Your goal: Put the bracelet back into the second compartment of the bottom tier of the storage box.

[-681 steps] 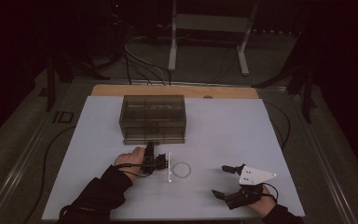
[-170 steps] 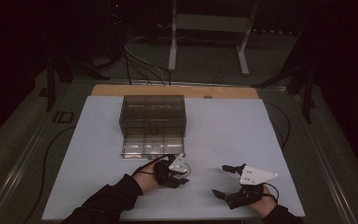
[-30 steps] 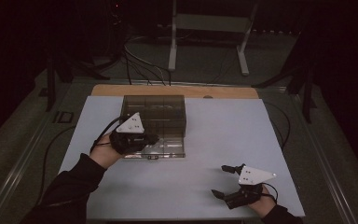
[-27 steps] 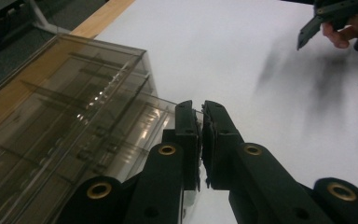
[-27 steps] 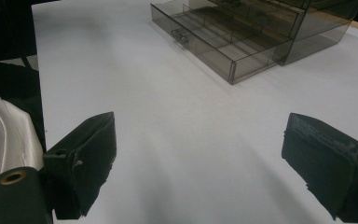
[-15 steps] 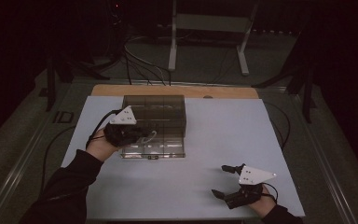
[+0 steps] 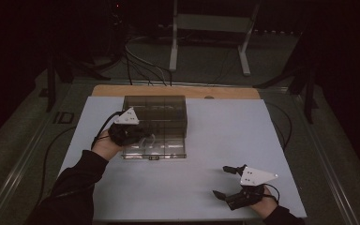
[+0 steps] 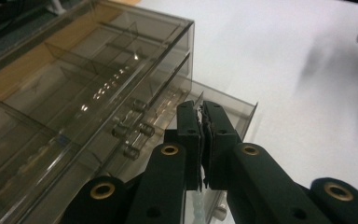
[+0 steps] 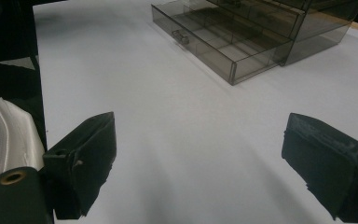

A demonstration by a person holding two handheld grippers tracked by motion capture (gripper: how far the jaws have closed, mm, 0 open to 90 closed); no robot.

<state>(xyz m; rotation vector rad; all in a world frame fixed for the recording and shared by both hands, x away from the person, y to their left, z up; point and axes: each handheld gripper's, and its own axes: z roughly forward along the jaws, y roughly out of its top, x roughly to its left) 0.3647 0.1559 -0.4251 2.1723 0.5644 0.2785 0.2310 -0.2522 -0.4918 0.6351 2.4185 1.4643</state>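
A smoky clear drawer cabinet (image 7: pixel 161 105) stands at the table's back centre with its bottom drawer (image 7: pixel 164 151) pulled out. My left gripper (image 7: pixel 143 134) hovers over the left part of that drawer. Its jaws are shut (image 8: pixel 200 114) on a thin pale beaded loop (image 8: pixel 196 206) that hangs below them, above the drawer (image 8: pixel 235 109). My right gripper (image 7: pixel 220 181) rests open on the white table near the front right corner. Nothing lies between its fingers (image 9: pixel 200 144), and the cabinet (image 9: pixel 279 18) shows far ahead of it.
The white table top (image 7: pixel 225 136) lies on a wooden board (image 7: pixel 183 92). Cables (image 7: pixel 51 150) trail off the left side. A metal stand (image 7: pixel 173 42) rises from the floor behind the table.
The left gripper lifted the loop off the table front and carried it to the open drawer; in the last second it edged slightly left and back. The right gripper has not moved.
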